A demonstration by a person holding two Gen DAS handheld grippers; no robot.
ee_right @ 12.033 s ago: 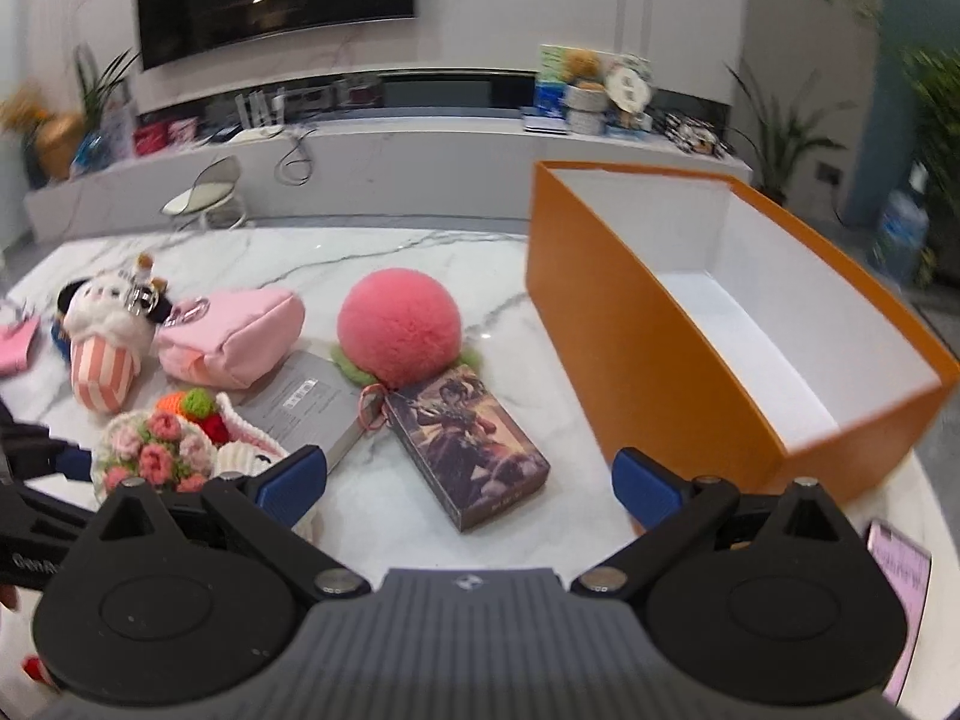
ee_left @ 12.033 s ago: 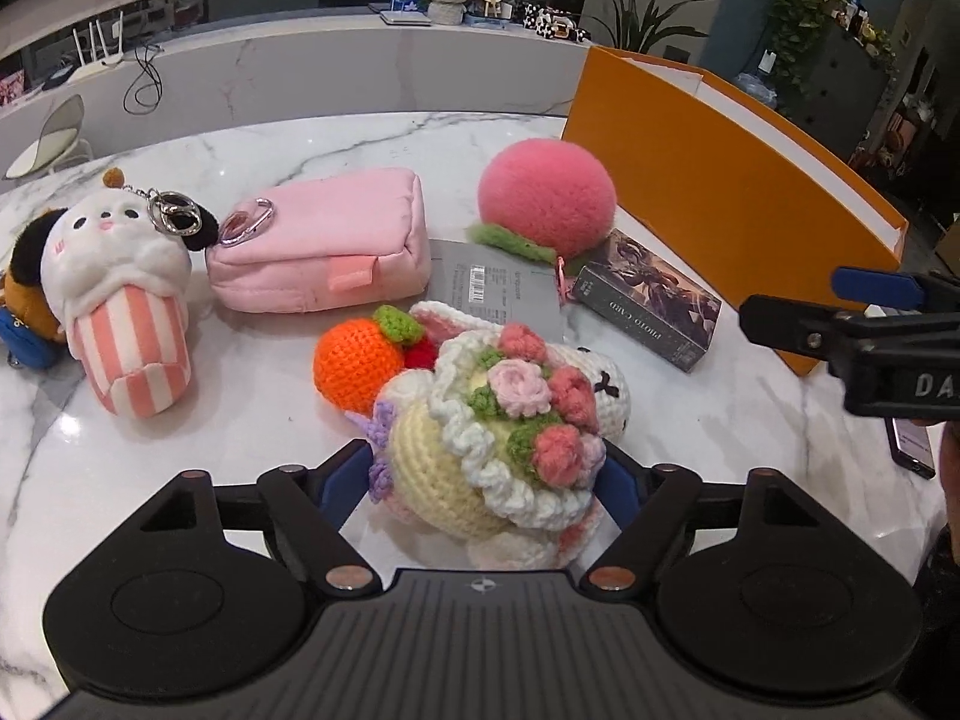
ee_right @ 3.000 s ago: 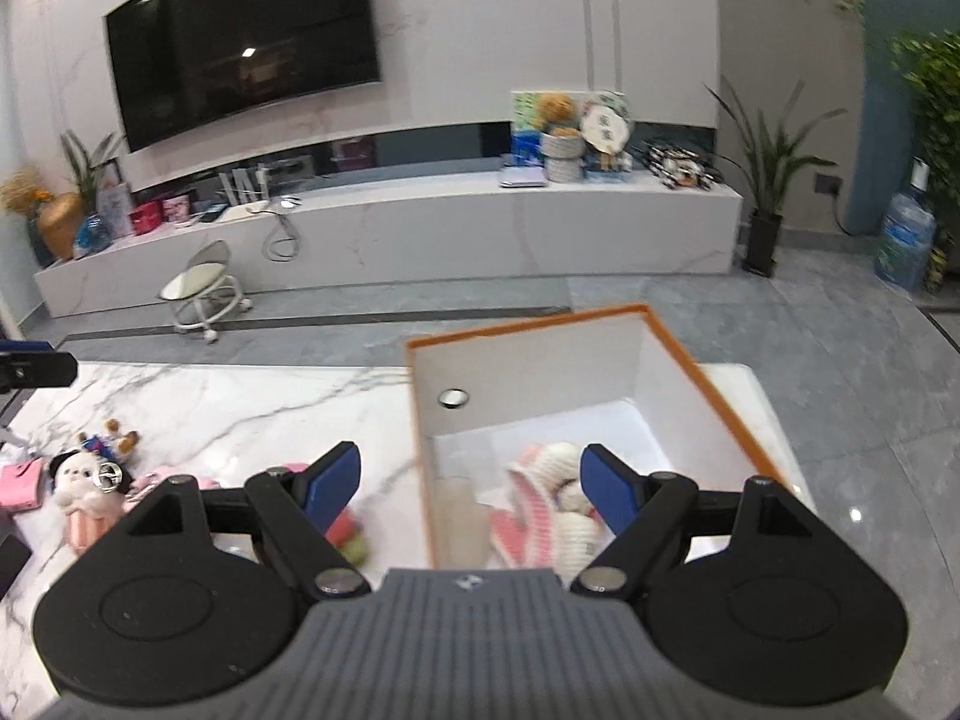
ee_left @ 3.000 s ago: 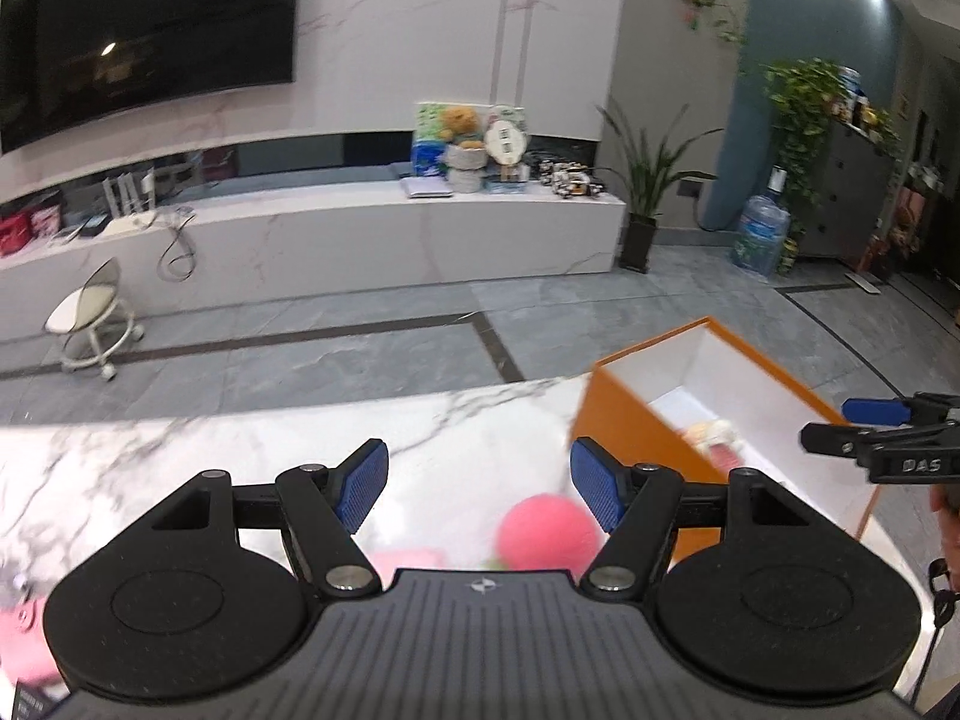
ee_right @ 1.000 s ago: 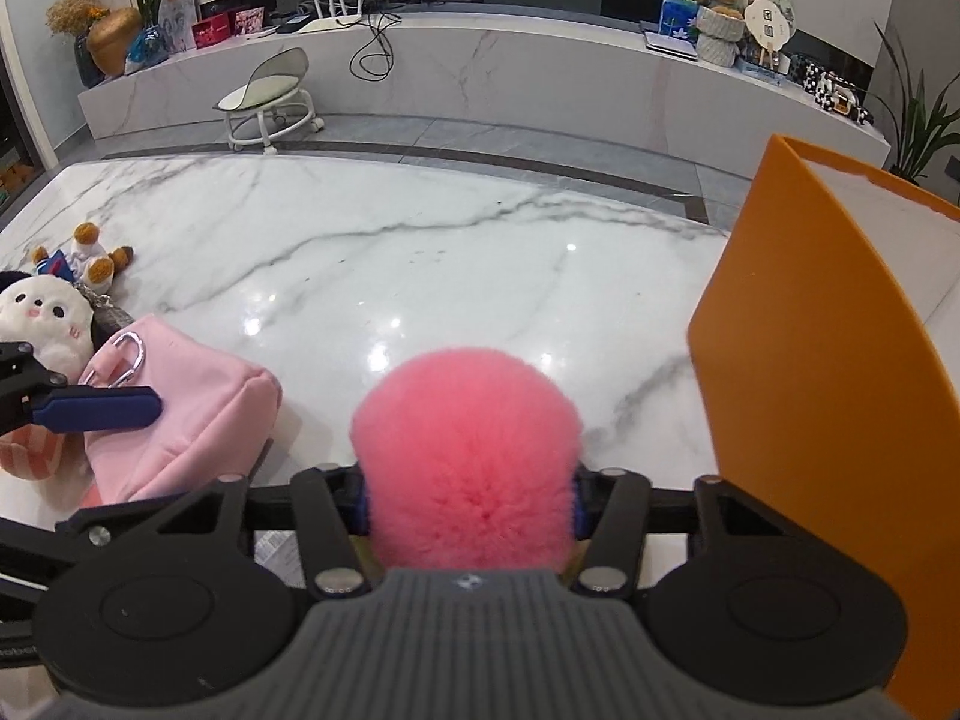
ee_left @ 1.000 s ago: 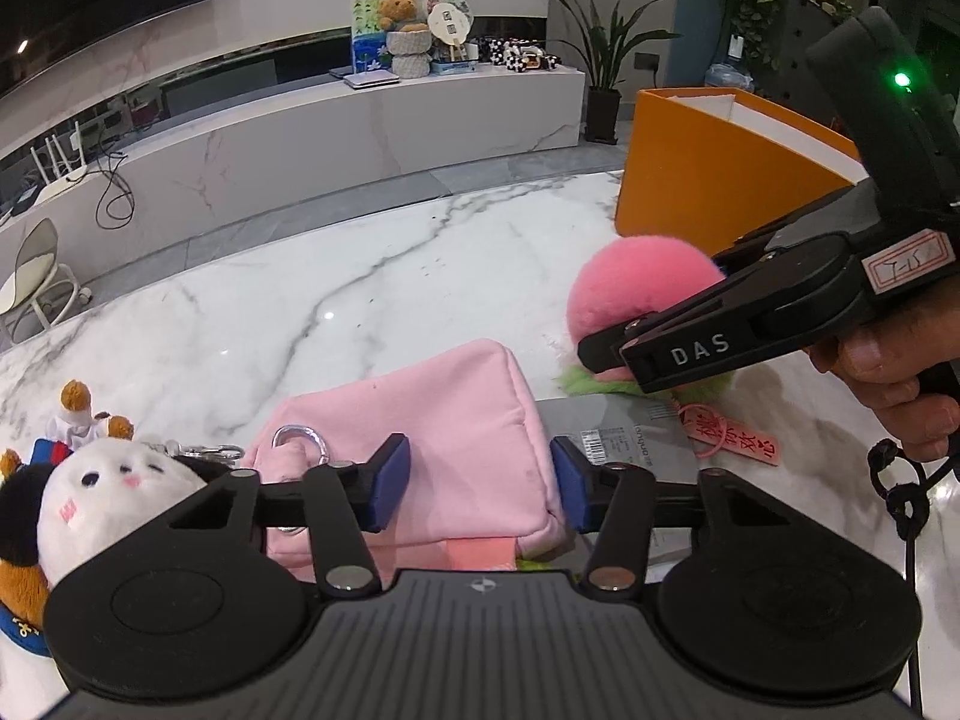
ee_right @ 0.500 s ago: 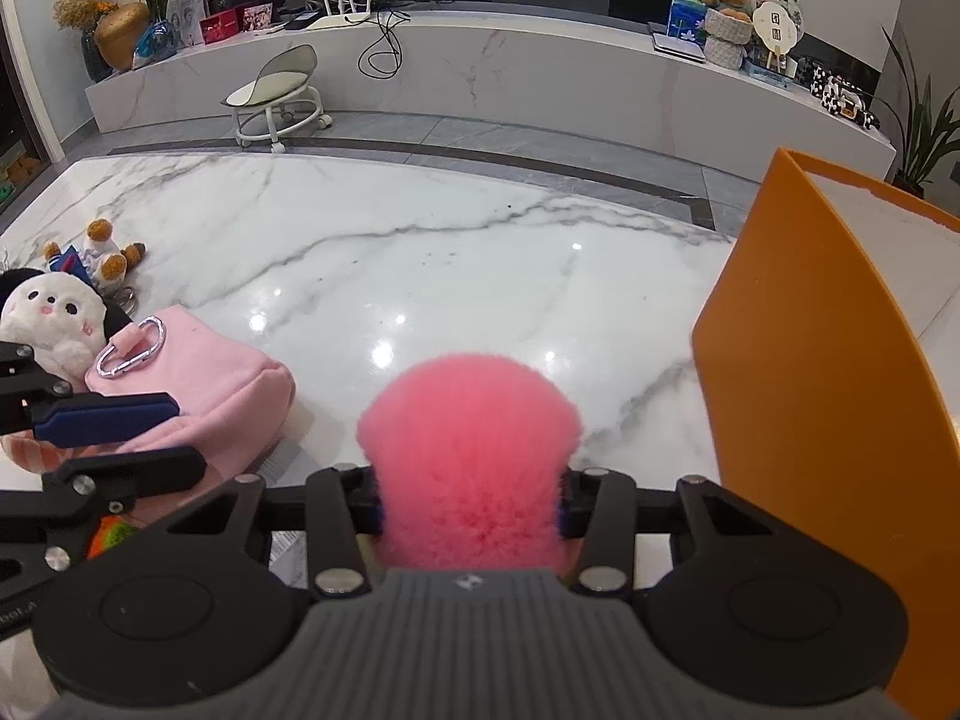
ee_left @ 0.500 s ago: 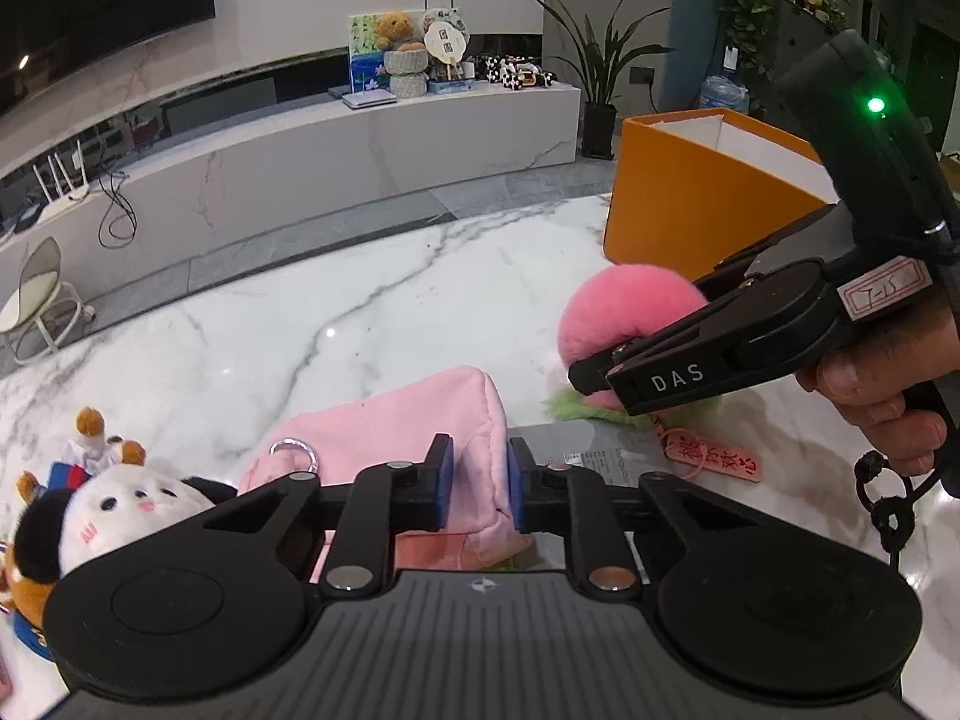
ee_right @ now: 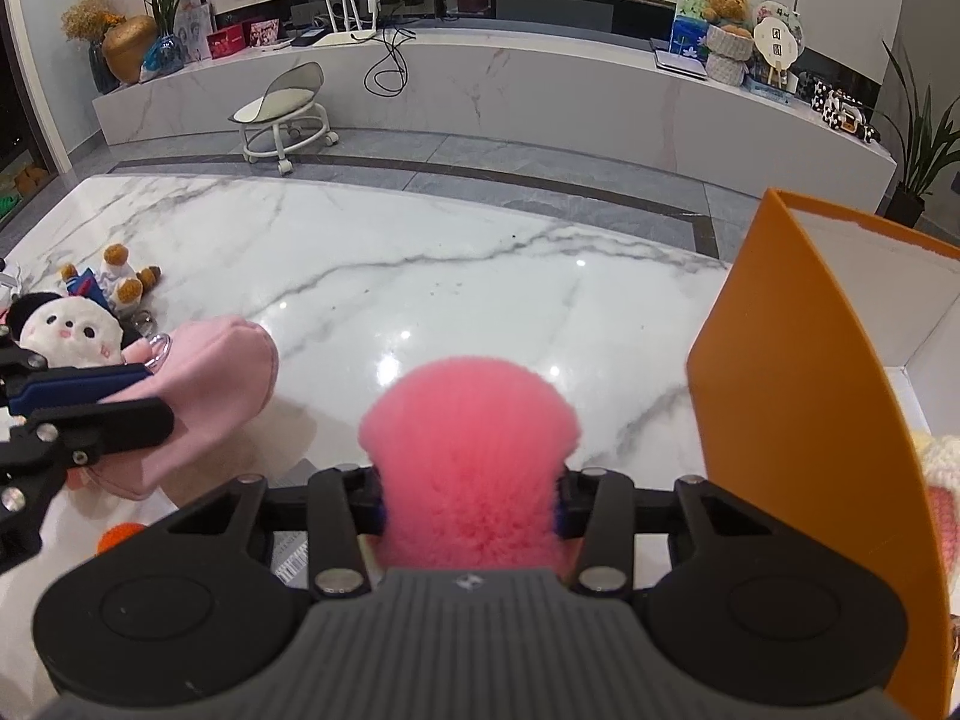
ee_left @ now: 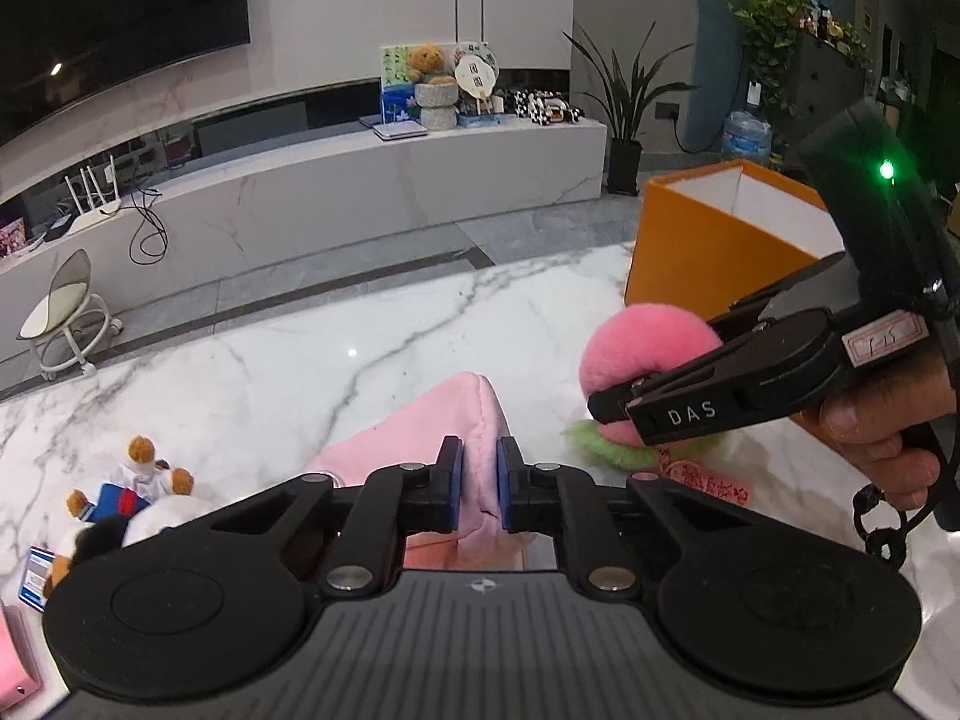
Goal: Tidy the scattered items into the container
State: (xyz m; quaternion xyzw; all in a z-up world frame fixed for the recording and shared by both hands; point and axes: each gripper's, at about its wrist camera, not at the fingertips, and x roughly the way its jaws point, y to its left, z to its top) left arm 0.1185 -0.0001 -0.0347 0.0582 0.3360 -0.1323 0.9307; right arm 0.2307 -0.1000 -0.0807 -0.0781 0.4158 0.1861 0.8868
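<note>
My left gripper (ee_left: pixel 480 483) is shut on the pink fabric pouch (ee_left: pixel 420 426), pinching its raised edge and lifting that end off the marble table (ee_left: pixel 270 372). My right gripper (ee_right: pixel 471 501) is shut on the fluffy pink peach plush (ee_right: pixel 471 438), squeezing it; it also shows in the left wrist view (ee_left: pixel 642 354) with its green leaf below. The orange box (ee_right: pixel 798 420) with a white inside stands to the right, a crocheted toy (ee_right: pixel 942 480) partly visible inside it. The pouch also shows in the right wrist view (ee_right: pixel 216 372).
A white panda plush (ee_right: pixel 63 330) and a small bear keychain (ee_right: pixel 120 276) lie at the table's left. An orange crocheted item (ee_right: pixel 123 534) and a grey barcode card (ee_right: pixel 294 558) lie under the grippers. A small pink object (ee_left: pixel 15 654) sits at the far left.
Both grippers have lifted their loads: the pouch's end has risen and tilted up, and the peach plush has come up off the table. The left jaws closed tighter on the pouch.
</note>
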